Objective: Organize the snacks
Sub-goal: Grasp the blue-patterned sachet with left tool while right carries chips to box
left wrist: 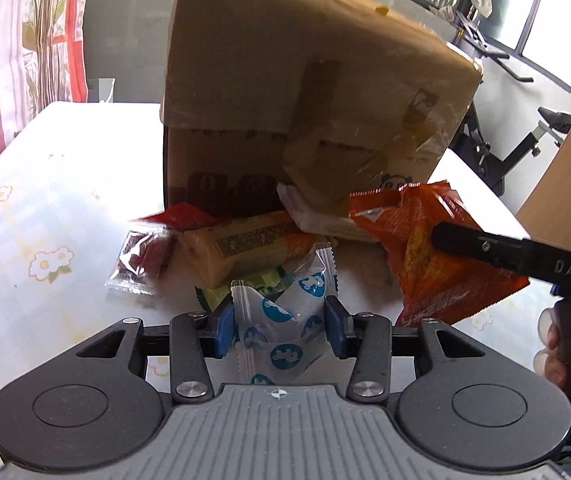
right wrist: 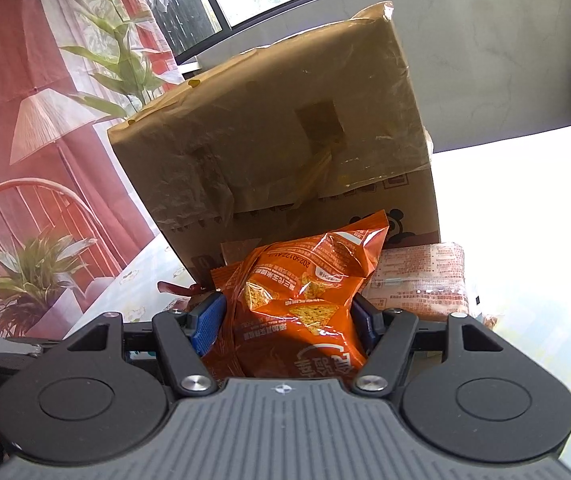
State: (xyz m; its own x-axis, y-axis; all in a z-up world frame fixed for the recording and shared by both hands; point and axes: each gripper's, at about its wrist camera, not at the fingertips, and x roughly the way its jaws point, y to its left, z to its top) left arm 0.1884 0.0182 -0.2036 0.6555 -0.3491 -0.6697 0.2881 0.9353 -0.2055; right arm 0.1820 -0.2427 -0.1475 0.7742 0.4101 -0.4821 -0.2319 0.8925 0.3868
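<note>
A clear packet with blue round prints (left wrist: 285, 356) stands crumpled between the blue pads of my left gripper (left wrist: 279, 322), which is shut on it just above the table. My right gripper (right wrist: 289, 320) is shut on an orange chip bag (right wrist: 305, 280), with its pads pressing in on both sides of the bag. In the left wrist view the same orange bag (left wrist: 437, 280) hangs at the right with a black right finger (left wrist: 485, 248) across it. A tall cardboard box (left wrist: 305, 80) stands right behind the snack pile.
On the flowered tablecloth (left wrist: 45, 200) lie a yellow pack (left wrist: 241, 248), a green packet (left wrist: 245, 288), a small dark-red packet (left wrist: 141, 260) and a white pack (left wrist: 325, 220). A pink pack (right wrist: 425, 280) lies at the foot of the box (right wrist: 285, 132). An exercise bike stands beyond the table.
</note>
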